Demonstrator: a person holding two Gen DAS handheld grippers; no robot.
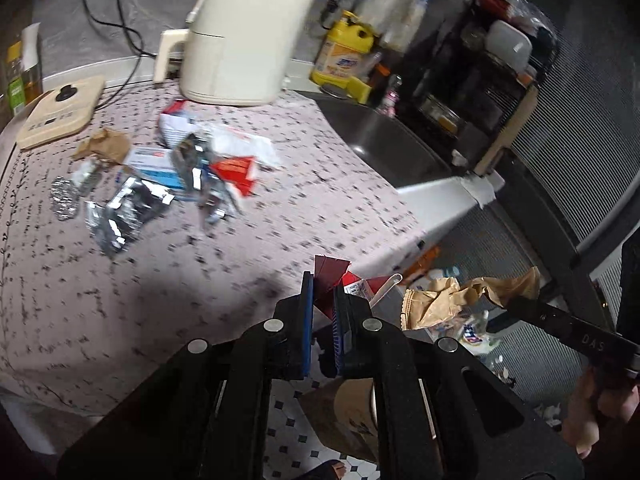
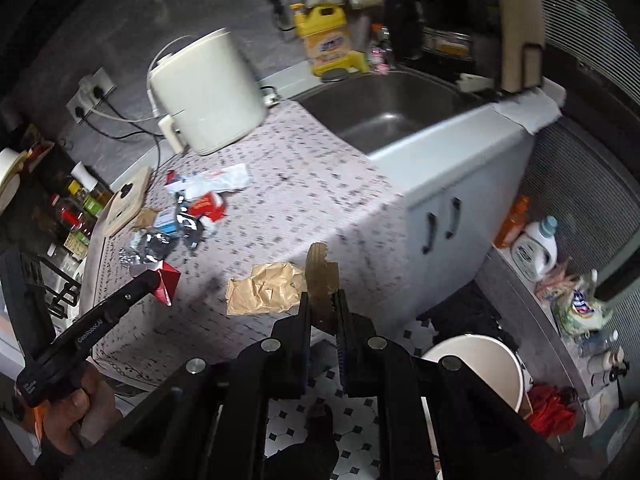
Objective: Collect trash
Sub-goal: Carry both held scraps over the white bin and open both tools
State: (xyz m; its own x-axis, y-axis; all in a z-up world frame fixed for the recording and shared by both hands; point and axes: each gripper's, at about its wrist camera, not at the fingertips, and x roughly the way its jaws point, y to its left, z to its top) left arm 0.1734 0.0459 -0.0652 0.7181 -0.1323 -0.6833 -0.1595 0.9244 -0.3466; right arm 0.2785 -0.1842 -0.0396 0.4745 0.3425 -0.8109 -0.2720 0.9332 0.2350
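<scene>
My left gripper (image 1: 323, 288) is shut on a red carton scrap (image 1: 330, 274) and hangs over the near edge of the patterned table (image 1: 120, 300). My right gripper (image 2: 323, 300) is shut on a crumpled brown paper bag (image 2: 266, 288) just past the table's front edge. In the right wrist view the left gripper (image 2: 154, 278) reaches in from the left with the red scrap (image 2: 168, 280). In the left wrist view the right gripper (image 1: 510, 306) enters from the right, with the brown paper (image 1: 436, 300) in it. A trash pile (image 1: 172, 176) of foil wrappers, cartons and paper lies at the table's far left.
A cream air fryer (image 1: 244, 40) stands at the table's back, a beige board (image 1: 60, 112) at far left. A steel sink (image 2: 392, 108) and a yellow detergent jug (image 2: 326, 40) are to the right. On the tiled floor stands a white bucket (image 2: 500, 376), with bottles (image 2: 536, 248) along the wall.
</scene>
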